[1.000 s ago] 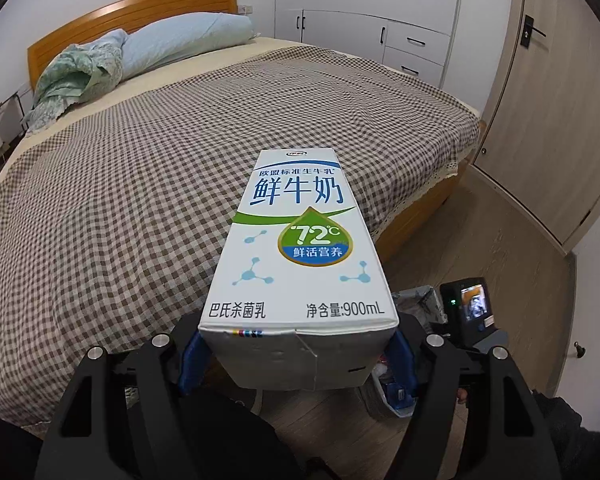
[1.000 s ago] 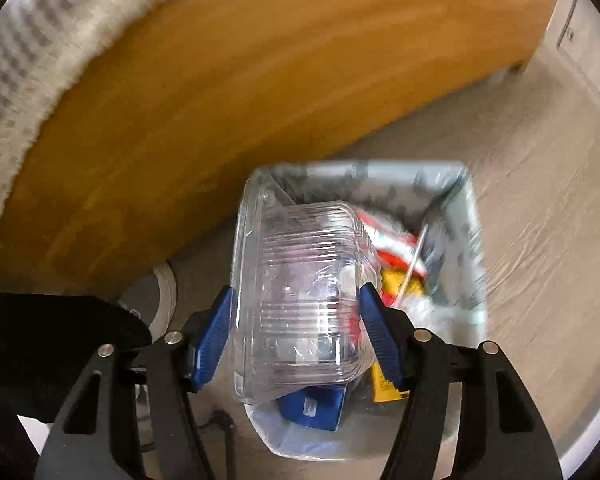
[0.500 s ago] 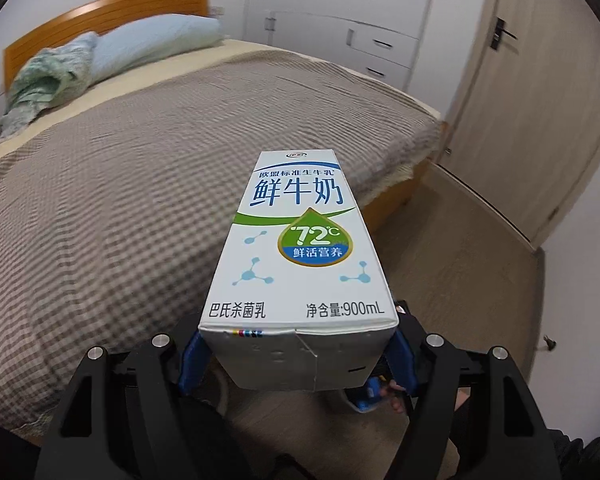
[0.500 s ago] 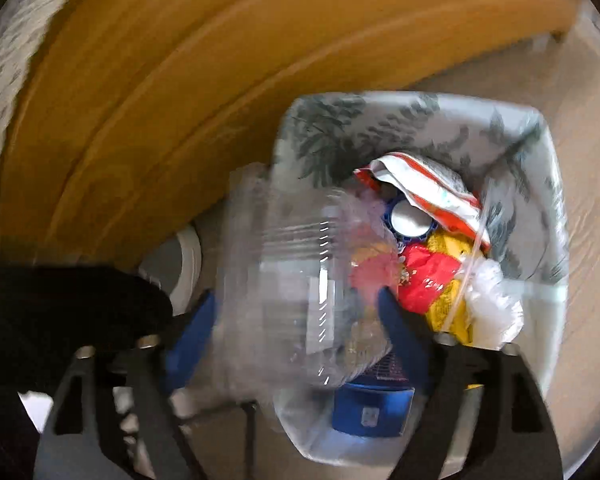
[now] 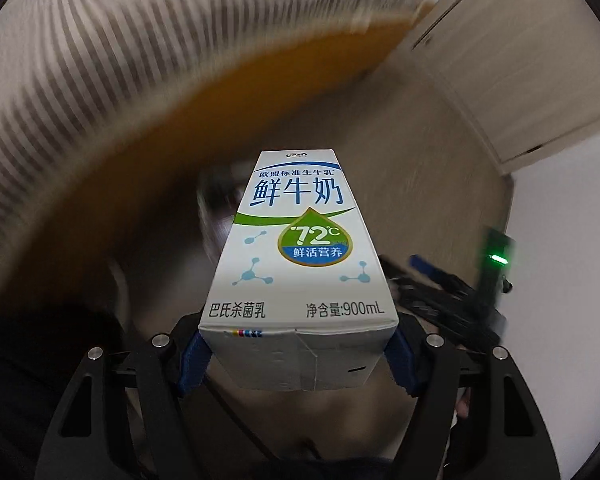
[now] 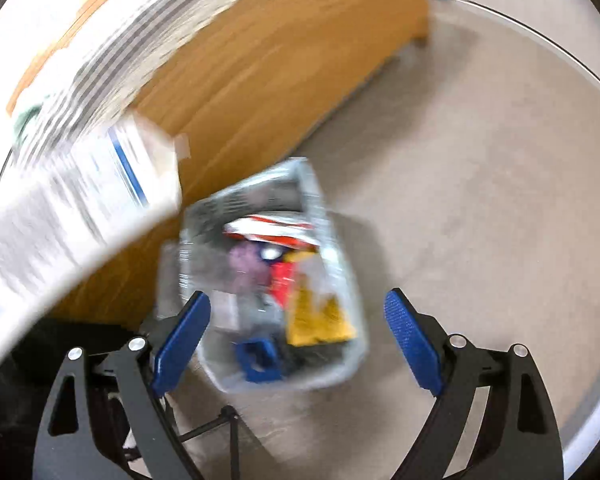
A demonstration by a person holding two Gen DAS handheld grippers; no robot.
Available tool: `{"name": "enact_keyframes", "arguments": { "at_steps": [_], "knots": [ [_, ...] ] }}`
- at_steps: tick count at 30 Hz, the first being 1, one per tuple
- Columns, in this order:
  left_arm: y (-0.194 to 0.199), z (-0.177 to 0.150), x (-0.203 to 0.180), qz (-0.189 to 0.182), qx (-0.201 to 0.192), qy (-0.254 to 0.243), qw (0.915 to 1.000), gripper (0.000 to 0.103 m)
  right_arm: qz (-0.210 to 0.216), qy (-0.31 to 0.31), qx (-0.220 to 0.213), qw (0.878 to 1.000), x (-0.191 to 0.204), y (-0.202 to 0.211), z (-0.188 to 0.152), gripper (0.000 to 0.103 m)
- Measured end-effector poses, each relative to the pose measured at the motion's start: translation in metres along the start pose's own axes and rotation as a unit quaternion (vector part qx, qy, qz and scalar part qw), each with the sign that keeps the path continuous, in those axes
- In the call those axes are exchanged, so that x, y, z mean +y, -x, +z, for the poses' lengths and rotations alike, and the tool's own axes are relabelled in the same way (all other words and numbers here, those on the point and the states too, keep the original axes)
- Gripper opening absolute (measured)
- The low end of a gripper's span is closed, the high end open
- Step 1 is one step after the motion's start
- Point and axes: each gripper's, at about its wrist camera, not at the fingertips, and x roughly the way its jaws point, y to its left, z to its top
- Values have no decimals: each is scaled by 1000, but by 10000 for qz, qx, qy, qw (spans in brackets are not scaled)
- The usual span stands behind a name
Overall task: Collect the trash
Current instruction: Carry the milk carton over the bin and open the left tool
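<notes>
A white and blue milk carton (image 5: 300,264) is clamped by its base between the blue pads of my left gripper (image 5: 296,356) and tilts down toward the floor. It shows as a blurred white box (image 6: 72,200) at the upper left of the right wrist view. Below my right gripper (image 6: 297,296), which stands open and empty, is a lined trash bin (image 6: 320,200) with wrappers inside. A clear plastic container (image 6: 188,264) lies at the bin's left side. The bin (image 5: 214,208) is a blur behind the carton in the left wrist view.
The bed's wooden side board (image 6: 280,60) rises right behind the bin, with the checked bedspread (image 5: 100,60) hanging over it. Bare wood floor (image 6: 480,200) spreads to the right. A pale door (image 5: 520,60) stands at the far right. My right gripper's body (image 5: 440,292) is beside the carton.
My right gripper opened and let go of the clear container, which now lies in the bin. My left gripper swung down from over the bed toward the floor, still gripping the carton.
</notes>
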Motion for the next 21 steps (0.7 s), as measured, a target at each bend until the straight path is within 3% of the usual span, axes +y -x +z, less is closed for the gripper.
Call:
{"name": "enact_keyframes", "arguments": {
  "at_steps": [6, 8, 10, 12, 13, 18, 21],
  "knots": [
    [-91, 28, -11, 659, 630, 834, 9923, 70, -121, -326, 26, 9994, -33, 14, -32, 85],
    [-115, 35, -9, 627, 645, 1233, 9883, 71, -178, -350, 80, 9992, -42, 14, -28, 85],
    [-149, 46, -13, 620, 731, 1172, 9885, 74, -161, -425, 122, 9989, -50, 16, -26, 85],
    [-179, 50, -17, 689, 1064, 888, 9880, 91, -165, -437, 191, 9987, -48, 12, -29, 85],
    [-190, 46, -18, 641, 1257, 780, 9869, 91, -172, -377, 208, 9989, -49, 12, -28, 85],
    [-174, 40, -12, -71, 1179, 935, 9886, 91, -279, -193, 262, 9991, -40, 11, -29, 85],
    [-143, 43, -16, -71, 807, 747, 9939, 91, -352, -169, 261, 9989, -35, 13, -27, 85]
  ]
}}
